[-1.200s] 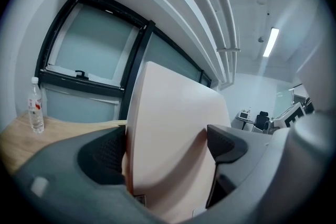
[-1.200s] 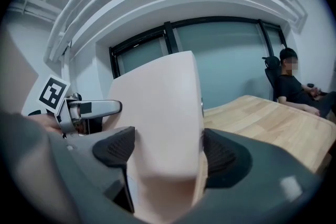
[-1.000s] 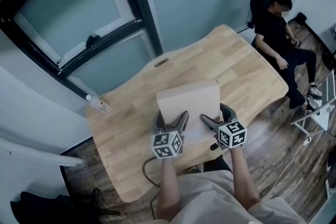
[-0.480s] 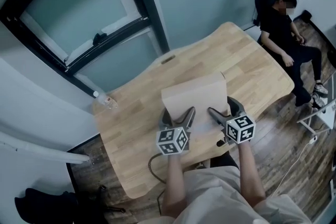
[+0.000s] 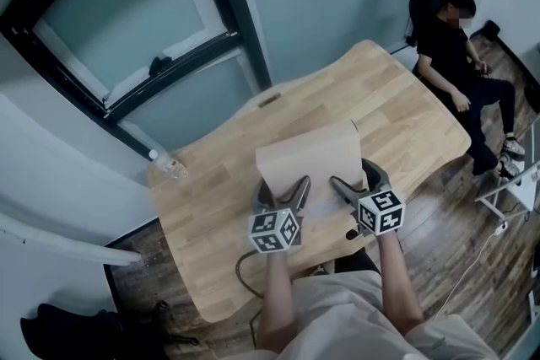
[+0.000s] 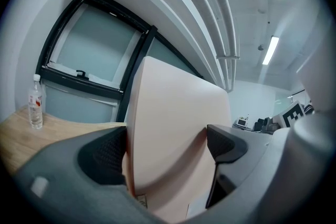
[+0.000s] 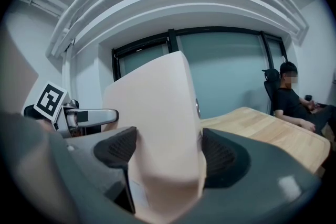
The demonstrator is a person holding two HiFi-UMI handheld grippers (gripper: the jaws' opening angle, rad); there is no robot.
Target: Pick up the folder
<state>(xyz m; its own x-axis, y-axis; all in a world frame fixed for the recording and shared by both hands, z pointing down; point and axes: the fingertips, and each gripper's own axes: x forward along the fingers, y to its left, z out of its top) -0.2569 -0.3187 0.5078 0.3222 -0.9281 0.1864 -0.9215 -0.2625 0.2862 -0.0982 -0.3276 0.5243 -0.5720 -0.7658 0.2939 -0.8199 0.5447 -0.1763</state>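
Pale folder (image 5: 309, 158) upright above the wooden table (image 5: 396, 110), clamped near its lower edge by both tongs. Left gripper (image 5: 281, 191) at the folder's 7 o'clock, pads pressed on either side. Right gripper (image 5: 357, 183) at 5 o'clock, likewise tight on it, jaws spread wide by the bowed cover. Lower edge hidden behind the gripper bodies; impossible to tell whether clear of the tabletop. Small label low on the folder, mostly covered, unreadable. Bottle (image 5: 169, 167) at 9 o'clock by the table edge. Seated person (image 5: 456, 46) at 2 o'clock, beyond the table's far corner.
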